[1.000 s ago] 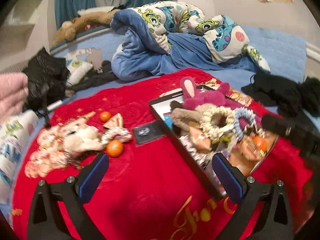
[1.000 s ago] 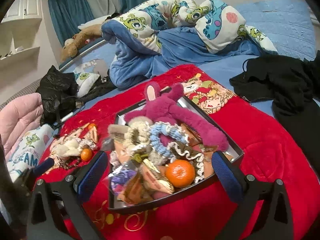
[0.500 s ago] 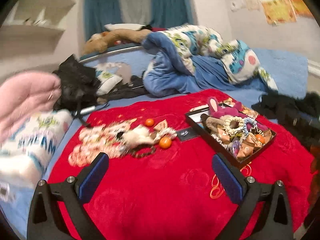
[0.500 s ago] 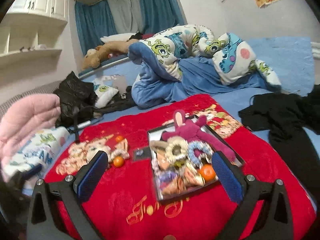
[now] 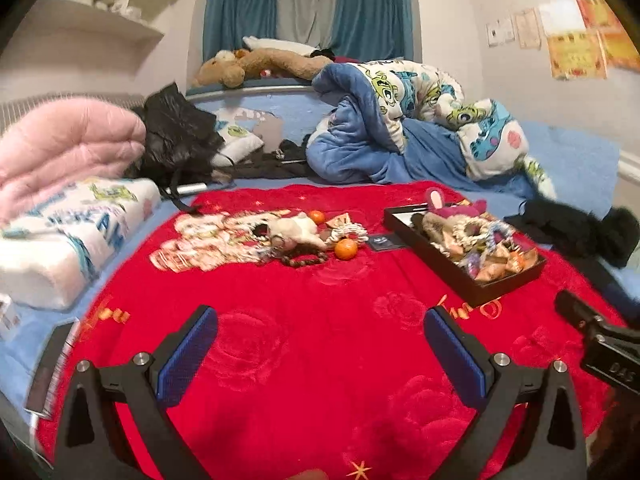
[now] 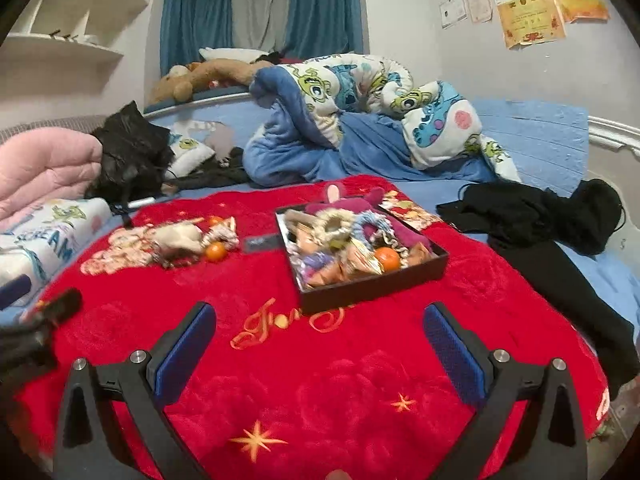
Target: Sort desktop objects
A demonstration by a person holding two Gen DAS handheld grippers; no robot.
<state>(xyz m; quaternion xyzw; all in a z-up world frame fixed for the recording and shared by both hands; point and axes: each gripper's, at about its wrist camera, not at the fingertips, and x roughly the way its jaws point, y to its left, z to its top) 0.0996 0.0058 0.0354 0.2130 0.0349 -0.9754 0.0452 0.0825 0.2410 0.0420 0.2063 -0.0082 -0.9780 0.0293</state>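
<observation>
A black tray (image 5: 500, 286) (image 6: 372, 286) sits on the red blanket (image 5: 300, 340), filled with scrunchies, a magenta plush toy (image 6: 356, 200), wrapped items and an orange (image 6: 387, 258). To its left lie loose things: an orange (image 5: 346, 249) (image 6: 216, 251), a second orange (image 5: 316, 217), a white plush toy (image 5: 296, 230), a bead bracelet (image 5: 306, 259) and a small dark card (image 5: 380, 242). My left gripper (image 5: 320, 354) is open and empty, well back from them. My right gripper (image 6: 320, 350) is open and empty, in front of the tray.
Around the blanket lie a pink quilt (image 5: 60, 156), a printed pillow (image 5: 68, 236), a black bag (image 5: 176, 136), a blue cartoon duvet (image 5: 400, 120) and black clothes (image 6: 540, 216). A dark flat object (image 5: 50, 372) lies at the left blanket edge. The other gripper shows at right (image 5: 600, 340).
Both grippers have pulled back and up from the tray and the loose items, which now look smaller and farther off. Both stayed open and empty.
</observation>
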